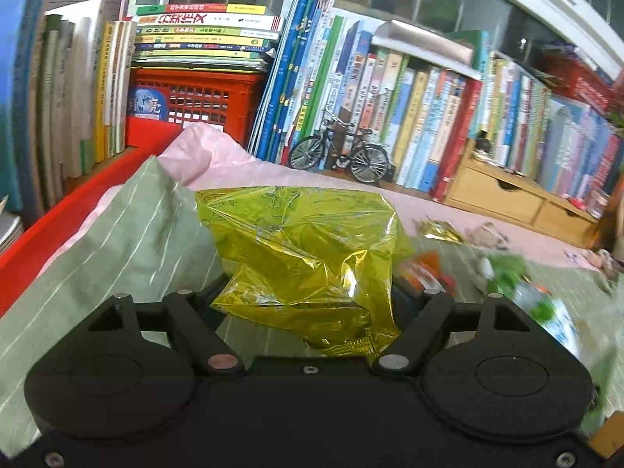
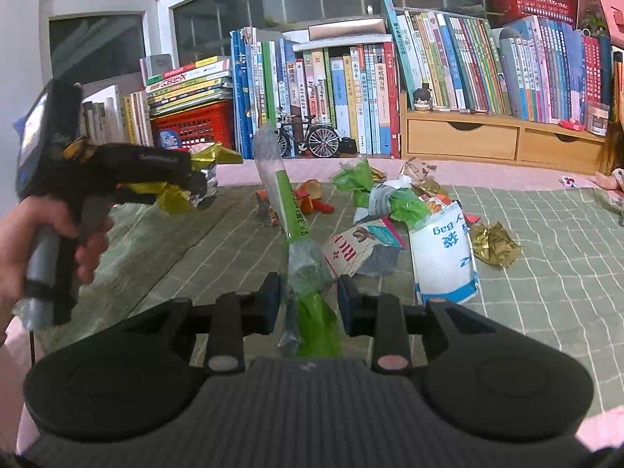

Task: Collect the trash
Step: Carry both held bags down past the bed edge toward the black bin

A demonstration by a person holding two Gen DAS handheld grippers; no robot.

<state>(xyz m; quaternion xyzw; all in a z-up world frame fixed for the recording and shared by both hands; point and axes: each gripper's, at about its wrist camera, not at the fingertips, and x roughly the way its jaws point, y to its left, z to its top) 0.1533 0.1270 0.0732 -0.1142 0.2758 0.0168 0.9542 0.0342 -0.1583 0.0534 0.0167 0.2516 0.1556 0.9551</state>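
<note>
Right gripper (image 2: 308, 304): fingers narrow, clamped on a long clear-green wrapper (image 2: 286, 210), long axis running near-to-far, far end tipped up and slightly left; print on it too partial to read. Left gripper (image 2: 195, 191), at far left: fingers wide around a crumpled yellow wrapper (image 1: 308, 253), held off the green striped cloth (image 2: 546, 273). Loose pile right of centre: one white bag (image 2: 444, 261) reading "Bag", one gold foil ball (image 2: 495, 243), one "RICH" packet (image 2: 360, 247).

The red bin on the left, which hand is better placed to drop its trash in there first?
Probably left. The left gripper holds a yellow wrapper right beside the red bin. The right gripper holds a green wrapper over the litter, farther away.
</note>
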